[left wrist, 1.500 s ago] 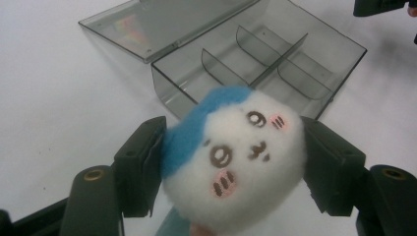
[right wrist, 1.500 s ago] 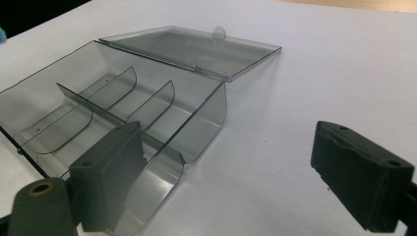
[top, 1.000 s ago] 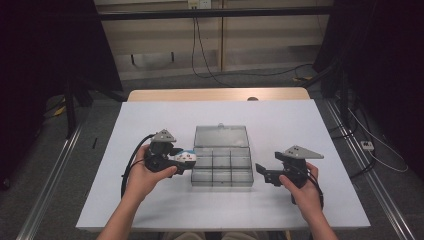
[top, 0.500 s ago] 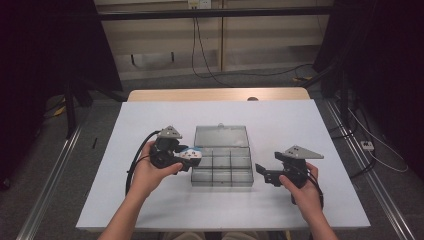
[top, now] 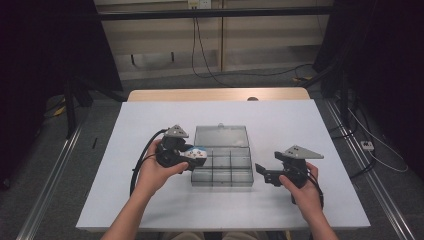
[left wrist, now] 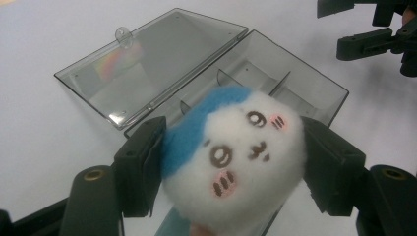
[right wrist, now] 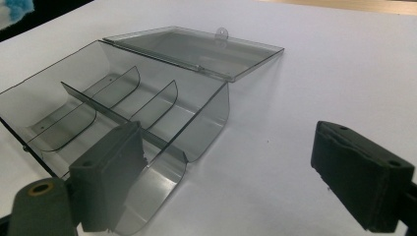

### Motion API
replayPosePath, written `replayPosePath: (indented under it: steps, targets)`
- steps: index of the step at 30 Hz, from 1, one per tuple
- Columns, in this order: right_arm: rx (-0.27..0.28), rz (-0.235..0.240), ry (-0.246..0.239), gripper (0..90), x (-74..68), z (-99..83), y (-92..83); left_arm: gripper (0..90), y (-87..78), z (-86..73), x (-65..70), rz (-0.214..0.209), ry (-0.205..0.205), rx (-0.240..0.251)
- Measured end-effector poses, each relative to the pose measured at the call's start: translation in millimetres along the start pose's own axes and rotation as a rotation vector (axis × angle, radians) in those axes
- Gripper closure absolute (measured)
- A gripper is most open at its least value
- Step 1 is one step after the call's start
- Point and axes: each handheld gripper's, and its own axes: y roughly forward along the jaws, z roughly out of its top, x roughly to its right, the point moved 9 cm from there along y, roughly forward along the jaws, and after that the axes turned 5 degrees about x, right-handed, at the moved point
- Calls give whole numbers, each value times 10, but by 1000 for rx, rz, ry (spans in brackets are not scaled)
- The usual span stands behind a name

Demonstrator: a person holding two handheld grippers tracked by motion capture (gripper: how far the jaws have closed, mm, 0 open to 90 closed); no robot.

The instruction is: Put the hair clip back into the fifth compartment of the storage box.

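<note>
Clamping a plush (left wrist: 231, 157) between both pads, the left gripper (top: 192, 156) holds it over the left edge of the box (top: 222, 172), above its near compartments. That blue-and-white toy bulges past the jaws. Just right of the box, the right gripper (top: 261, 171) has its 2 jaws spread with nothing between them. Behind, the lid (top: 221, 136) lies flat on the table (top: 300, 125).

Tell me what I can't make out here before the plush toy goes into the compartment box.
- Plush toy: its underside, cut off by the left gripper view's bottom edge.
- Compartment box: its near-left cells, hidden behind the toy in the left gripper view; in the high view the left gripper covers that corner.
- Box latch: too small in the high view.
</note>
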Motion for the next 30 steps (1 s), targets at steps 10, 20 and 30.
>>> replayPosePath:
  steps: [10, 20, 30]
  targets:
    - [8, -5, 2, 122, 21, 14, -34, 321, 85, 14, 66, -17, 7, -4]
    - [9, 1, 0, 122, 10, 23, -24, 321, 161, 28, 105, -33, 4, 3]
    - [9, -4, -7, 121, 20, 24, -28, 321, 246, -1, 135, -35, 2, -5]
